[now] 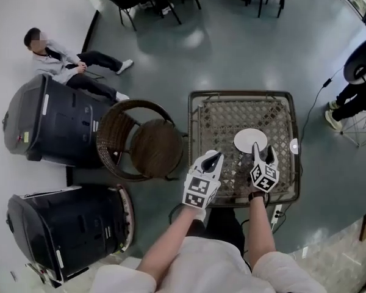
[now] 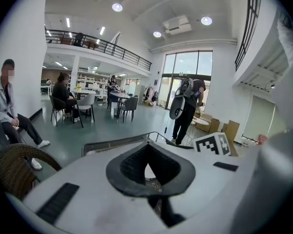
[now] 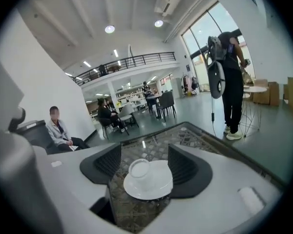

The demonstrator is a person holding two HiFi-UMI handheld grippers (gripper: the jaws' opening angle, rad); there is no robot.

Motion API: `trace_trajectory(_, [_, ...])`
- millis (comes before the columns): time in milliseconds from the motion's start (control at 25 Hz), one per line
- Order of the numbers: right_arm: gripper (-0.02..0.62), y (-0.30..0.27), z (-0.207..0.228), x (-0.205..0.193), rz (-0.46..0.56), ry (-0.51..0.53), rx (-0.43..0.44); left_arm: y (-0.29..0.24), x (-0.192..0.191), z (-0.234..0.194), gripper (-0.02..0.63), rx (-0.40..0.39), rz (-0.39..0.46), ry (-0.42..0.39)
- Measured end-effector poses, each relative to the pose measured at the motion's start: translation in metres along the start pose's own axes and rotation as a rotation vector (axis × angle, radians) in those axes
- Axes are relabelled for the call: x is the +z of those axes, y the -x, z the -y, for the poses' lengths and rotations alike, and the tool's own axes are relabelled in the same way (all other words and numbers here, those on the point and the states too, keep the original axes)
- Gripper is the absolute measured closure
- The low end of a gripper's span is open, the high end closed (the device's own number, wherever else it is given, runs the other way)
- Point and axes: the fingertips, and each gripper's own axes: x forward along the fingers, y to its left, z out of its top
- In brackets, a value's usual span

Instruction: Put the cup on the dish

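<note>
Cup [image 3: 139, 172] on dish [image 3: 161, 185], wicker chair [image 1: 140, 142] beside table [image 1: 244, 94]

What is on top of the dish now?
A white cup stands on the dish, left of centre in the right gripper view. The dish surface under it is covered.

The square table [image 1: 222, 118], a woven lattice top in a dark frame, stands on the grey floor [image 1: 232, 47]. One white dish [image 1: 247, 138] lies near its middle.

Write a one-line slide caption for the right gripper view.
Open right tongs frame the white cup sitting on the white dish on the woven table.
</note>
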Motion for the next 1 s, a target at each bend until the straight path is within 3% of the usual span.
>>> trace_trajectory(160, [0.362,0.067,-0.053,0.044,0.066,0.093,0.045,0.053,0.026,-0.008,0.603,0.027,0.086,-0.015])
trace_trajectory(440, [0.595,0.129,-0.191,0.128,0.234,0.302,0.27,0.13,0.085,-0.022,0.603,0.091,0.246,-0.094])
trace_trajectory(760, [0.595,0.201,-0.353,0.164,0.3,0.407,0.513,0.233,0.128,-0.059,0.603,0.272,0.375,-0.115])
trace_trajectory(1000, [0.595,0.231,-0.402,0.158,0.315,0.432,0.584,0.284,0.139,-0.073,0.603,0.338,0.437,-0.12])
